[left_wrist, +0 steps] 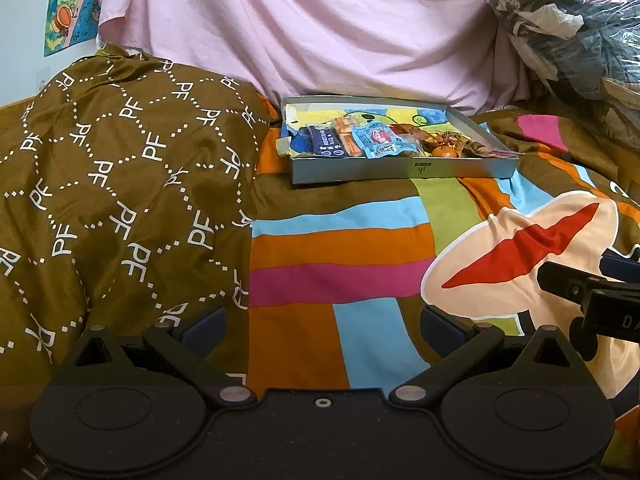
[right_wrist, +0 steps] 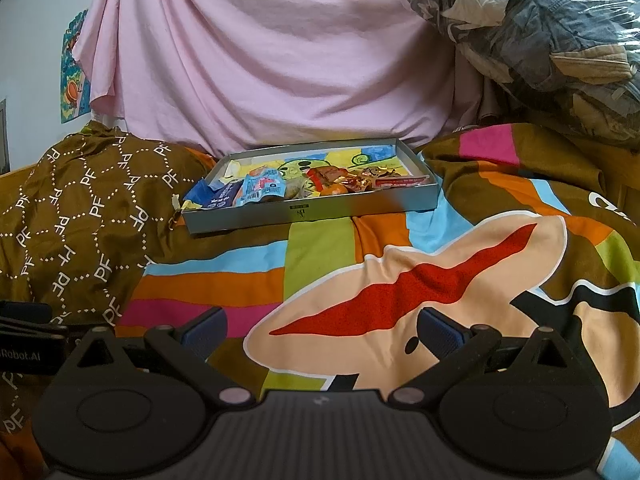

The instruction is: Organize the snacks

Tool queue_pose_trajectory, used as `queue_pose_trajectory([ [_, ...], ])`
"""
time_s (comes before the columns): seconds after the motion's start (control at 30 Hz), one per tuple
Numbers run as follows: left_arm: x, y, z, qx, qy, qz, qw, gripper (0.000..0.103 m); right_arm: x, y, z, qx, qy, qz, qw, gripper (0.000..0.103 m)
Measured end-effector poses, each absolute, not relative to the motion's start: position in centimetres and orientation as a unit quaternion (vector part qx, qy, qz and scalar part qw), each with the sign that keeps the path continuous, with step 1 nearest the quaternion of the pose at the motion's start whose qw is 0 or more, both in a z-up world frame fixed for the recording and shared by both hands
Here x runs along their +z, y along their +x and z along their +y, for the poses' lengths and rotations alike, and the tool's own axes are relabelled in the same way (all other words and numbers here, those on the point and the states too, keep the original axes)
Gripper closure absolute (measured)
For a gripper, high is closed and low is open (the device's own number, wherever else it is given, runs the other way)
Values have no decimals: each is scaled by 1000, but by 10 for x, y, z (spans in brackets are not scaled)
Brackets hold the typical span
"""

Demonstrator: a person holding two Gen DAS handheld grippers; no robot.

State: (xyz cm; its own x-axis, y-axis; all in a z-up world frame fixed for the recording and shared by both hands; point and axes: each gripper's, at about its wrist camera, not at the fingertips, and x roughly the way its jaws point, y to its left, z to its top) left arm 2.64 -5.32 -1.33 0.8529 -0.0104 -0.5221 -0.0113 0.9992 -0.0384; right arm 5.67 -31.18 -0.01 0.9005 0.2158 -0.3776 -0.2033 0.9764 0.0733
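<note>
A shallow grey box (left_wrist: 400, 170) (right_wrist: 320, 212) lies on the bed ahead of both grippers. It holds several snacks: a dark blue packet (left_wrist: 326, 142) (right_wrist: 220, 198), a light blue packet (left_wrist: 380, 140) (right_wrist: 260, 188), orange wrappers (left_wrist: 346, 136), a small orange fruit (left_wrist: 444, 152) (right_wrist: 334, 190) and a red-and-white bar (right_wrist: 402, 182). My left gripper (left_wrist: 322, 328) is open and empty, well short of the box. My right gripper (right_wrist: 322, 328) is open and empty too, over the bedspread. The right gripper's body shows at the right edge of the left wrist view (left_wrist: 592, 296).
A colourful striped bedspread (left_wrist: 340, 248) (right_wrist: 400, 280) covers the bed. A brown patterned quilt (left_wrist: 112, 184) (right_wrist: 80, 216) is heaped on the left. A pink sheet (left_wrist: 300, 28) (right_wrist: 260, 60) hangs behind. A plastic bag of clothes (left_wrist: 560, 28) (right_wrist: 540, 32) sits at the back right.
</note>
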Motion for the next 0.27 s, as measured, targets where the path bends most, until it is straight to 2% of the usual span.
queue_pose_trajectory([
  [0.27, -16, 26, -53, 1, -21, 274, 961, 1, -1, 56, -312, 108, 16, 197, 974, 0],
])
